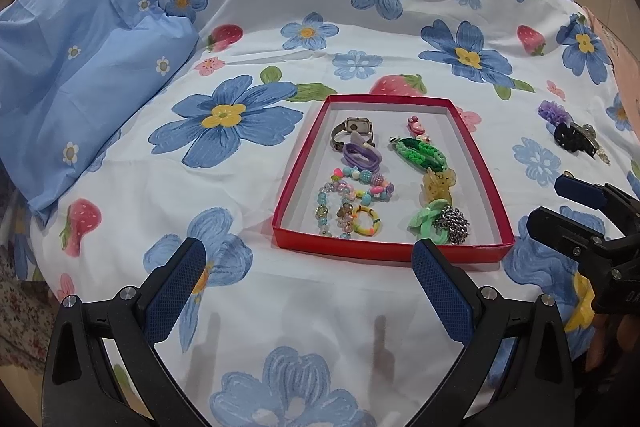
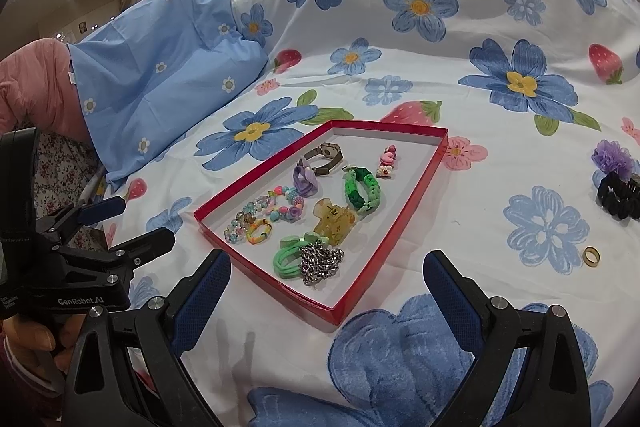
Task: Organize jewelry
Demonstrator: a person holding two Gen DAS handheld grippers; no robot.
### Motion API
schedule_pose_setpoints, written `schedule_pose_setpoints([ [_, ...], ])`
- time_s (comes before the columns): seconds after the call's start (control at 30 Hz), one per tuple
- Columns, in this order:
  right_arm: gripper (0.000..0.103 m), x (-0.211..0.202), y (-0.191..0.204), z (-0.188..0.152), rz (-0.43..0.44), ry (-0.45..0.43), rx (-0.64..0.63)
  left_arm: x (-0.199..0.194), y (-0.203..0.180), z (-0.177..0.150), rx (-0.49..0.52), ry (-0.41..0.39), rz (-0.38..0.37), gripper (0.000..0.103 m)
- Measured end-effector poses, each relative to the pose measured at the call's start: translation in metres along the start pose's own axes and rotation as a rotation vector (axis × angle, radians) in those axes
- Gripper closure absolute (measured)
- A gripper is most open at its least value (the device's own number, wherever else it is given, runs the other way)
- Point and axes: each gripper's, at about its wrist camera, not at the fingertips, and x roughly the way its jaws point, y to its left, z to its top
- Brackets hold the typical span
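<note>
Both tongs wide and empty: left gripper (image 1: 308,287), right gripper (image 2: 326,291) near red tray (image 2: 416,187). Likely next: gold ring (image 2: 591,255) beside black scrunchie (image 2: 616,199); best pinched across the band, low against bedsheet (image 2: 460,99).

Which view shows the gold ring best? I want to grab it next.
The right wrist view: the ring lies fully visible on the sheet, right of the red box. In the left wrist view only a sliver may show at the right, behind the right gripper; I cannot tell.
</note>
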Motion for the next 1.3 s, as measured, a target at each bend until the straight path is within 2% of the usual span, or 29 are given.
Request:
schedule_pose_setpoints([
  [1.3,0.005,0.0036,-0.003,-0.0003,0.001,0.012,0.008,0.0064,-0.0059,0.002,0.01,0.015,-0.003,0.0],
])
